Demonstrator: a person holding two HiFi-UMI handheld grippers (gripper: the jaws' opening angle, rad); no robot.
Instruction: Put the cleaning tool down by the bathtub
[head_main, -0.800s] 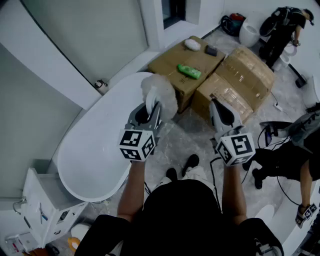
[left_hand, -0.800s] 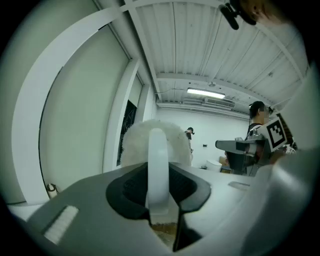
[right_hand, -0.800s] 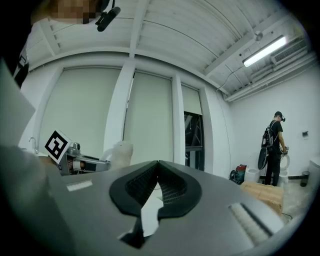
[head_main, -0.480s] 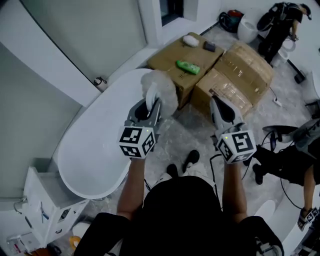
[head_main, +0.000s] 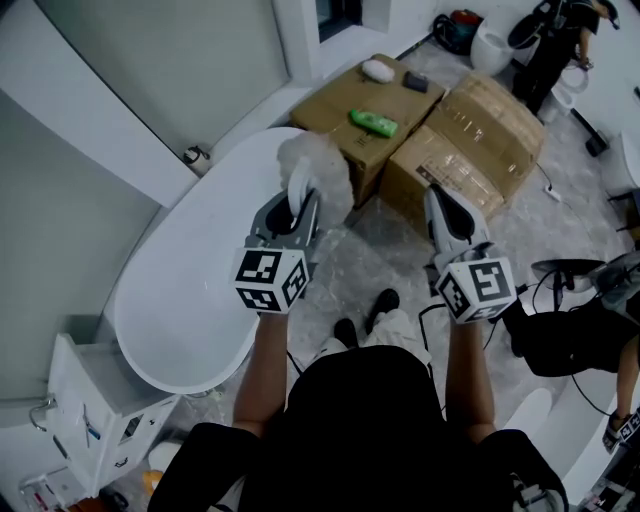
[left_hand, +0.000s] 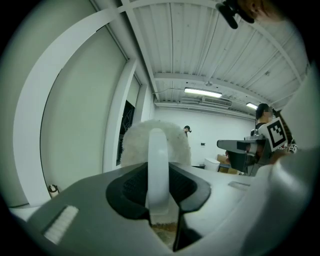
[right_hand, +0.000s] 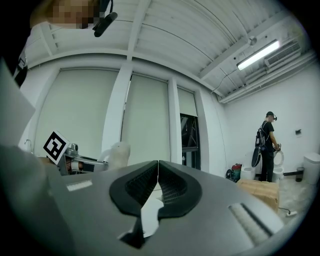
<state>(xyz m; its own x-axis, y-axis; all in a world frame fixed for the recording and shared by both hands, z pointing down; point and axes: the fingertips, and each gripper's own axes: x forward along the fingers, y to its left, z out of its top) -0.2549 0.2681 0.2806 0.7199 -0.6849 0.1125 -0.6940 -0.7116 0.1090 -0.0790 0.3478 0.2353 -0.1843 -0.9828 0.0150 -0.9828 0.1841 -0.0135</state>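
Fluffy white cleaning tool (head_main: 320, 172), held upright, near oval bathtub (head_main: 180, 295)

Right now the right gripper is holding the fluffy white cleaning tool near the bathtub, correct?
Not quite: the left gripper holds the fluffy white cleaning tool near the bathtub, as the left gripper view shows. The right gripper is shut and empty.

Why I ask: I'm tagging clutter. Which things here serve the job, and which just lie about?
Job: cleaning tool, clamped in left gripper; bathtub.
Lying about: green bottle, cardboard boxes, white lump, small dark thing.
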